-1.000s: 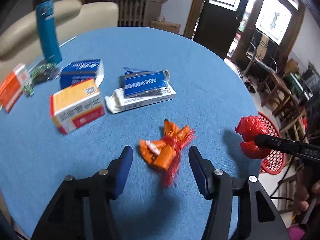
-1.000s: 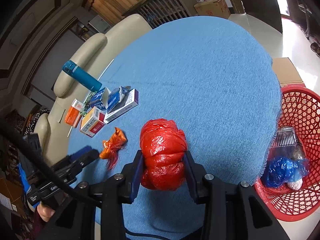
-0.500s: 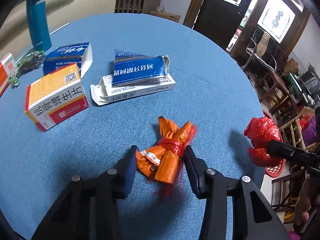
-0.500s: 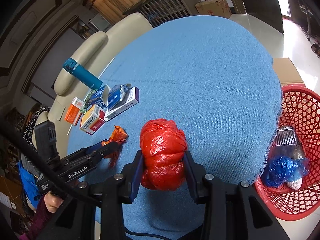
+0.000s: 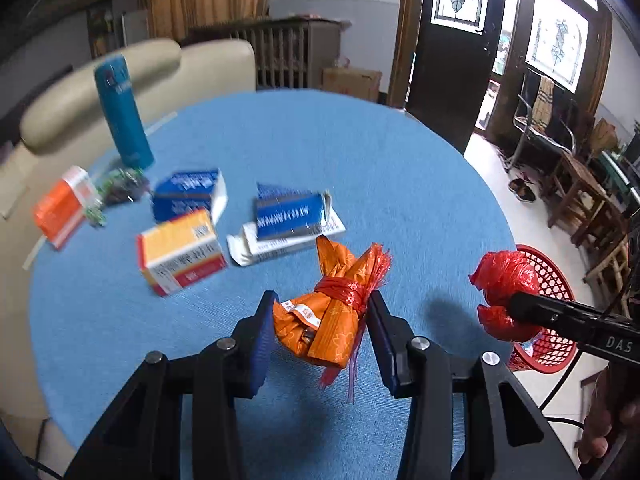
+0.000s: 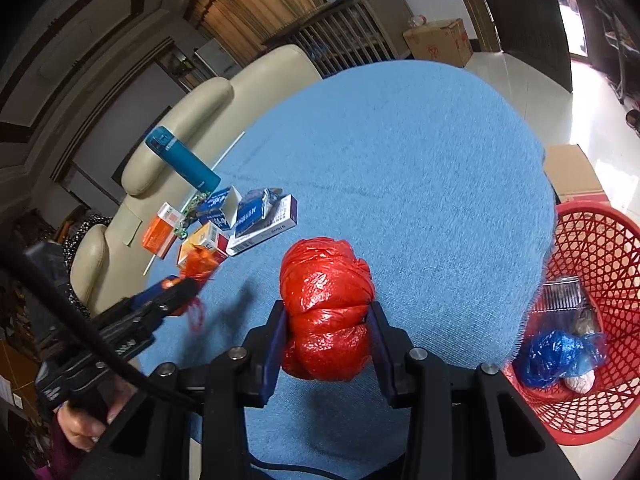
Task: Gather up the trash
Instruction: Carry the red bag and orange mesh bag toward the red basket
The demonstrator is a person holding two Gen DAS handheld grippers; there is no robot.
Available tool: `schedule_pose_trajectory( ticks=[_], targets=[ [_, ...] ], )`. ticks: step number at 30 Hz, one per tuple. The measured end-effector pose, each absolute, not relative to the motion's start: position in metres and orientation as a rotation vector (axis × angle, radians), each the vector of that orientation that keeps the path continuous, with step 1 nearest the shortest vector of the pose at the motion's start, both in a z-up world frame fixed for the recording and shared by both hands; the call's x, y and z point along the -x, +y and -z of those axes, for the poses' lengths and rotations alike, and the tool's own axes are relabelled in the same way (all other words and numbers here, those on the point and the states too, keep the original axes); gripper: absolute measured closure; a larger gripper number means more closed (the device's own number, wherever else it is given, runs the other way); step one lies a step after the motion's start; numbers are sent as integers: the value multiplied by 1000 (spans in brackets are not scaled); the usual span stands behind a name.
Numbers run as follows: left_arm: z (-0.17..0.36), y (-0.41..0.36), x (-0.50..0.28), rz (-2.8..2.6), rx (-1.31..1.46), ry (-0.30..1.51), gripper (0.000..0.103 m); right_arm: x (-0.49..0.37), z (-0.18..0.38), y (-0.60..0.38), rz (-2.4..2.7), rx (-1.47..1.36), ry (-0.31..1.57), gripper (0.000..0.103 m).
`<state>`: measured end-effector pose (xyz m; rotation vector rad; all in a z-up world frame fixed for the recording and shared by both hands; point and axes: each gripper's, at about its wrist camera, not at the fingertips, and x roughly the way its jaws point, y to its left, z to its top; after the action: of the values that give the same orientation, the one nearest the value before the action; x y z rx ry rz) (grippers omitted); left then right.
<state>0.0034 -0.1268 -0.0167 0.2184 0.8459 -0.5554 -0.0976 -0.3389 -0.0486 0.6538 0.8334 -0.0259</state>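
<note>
Left claw: I have my left claw (image 5: 320, 330) closed on the orange wrapper bundle (image 5: 326, 312), one blue pad pressed on each side. It looks lifted just clear of the worktop (image 5: 360, 168), though I can't be sure from this angle.
Orange bundle, look: crinkled orange foil-like wrapper, cinched at the waist by a red plastic tie with frayed strands hanging below, and a small white label on the near face. It should squash easily, so I judge that a side pinch across the fat lower half holds best.
Right claw: my right claw (image 6: 326, 344) is clamped on the red plastic bag ball (image 6: 326, 312), pads sunk into its sides, carried above the worktop's near edge.
Red ball, look: glossy, wrinkled film knotted into a two-lobed lump, and soft.
Landmark, red basket: the red lattice basket (image 6: 600, 320) stands on the floor, off the worktop edge. The red ball is the closer of the two to it; the orange bundle is further in over the cloth.
Basket contents: a blue plastic bag (image 6: 560, 356) and some pale scraps lie inside.
Left on the worktop: medicine cartons (image 5: 182, 256) and a teal flask (image 5: 122, 112), well away from the basket on the far side.
Why both held: I judge that I'm loading both claws so one trip to the basket drops two pieces.
</note>
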Motion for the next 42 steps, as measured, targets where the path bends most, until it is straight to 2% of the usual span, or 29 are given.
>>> schedule_pose_trajectory(
  ticks=[11, 42],
  targets=[
    [-12, -144, 32, 542, -311, 740, 57, 117, 42, -346, 45, -659, 806, 61],
    [-13, -182, 64, 538, -468, 683, 57, 162, 40, -371, 84, -712, 753, 61]
  ],
)
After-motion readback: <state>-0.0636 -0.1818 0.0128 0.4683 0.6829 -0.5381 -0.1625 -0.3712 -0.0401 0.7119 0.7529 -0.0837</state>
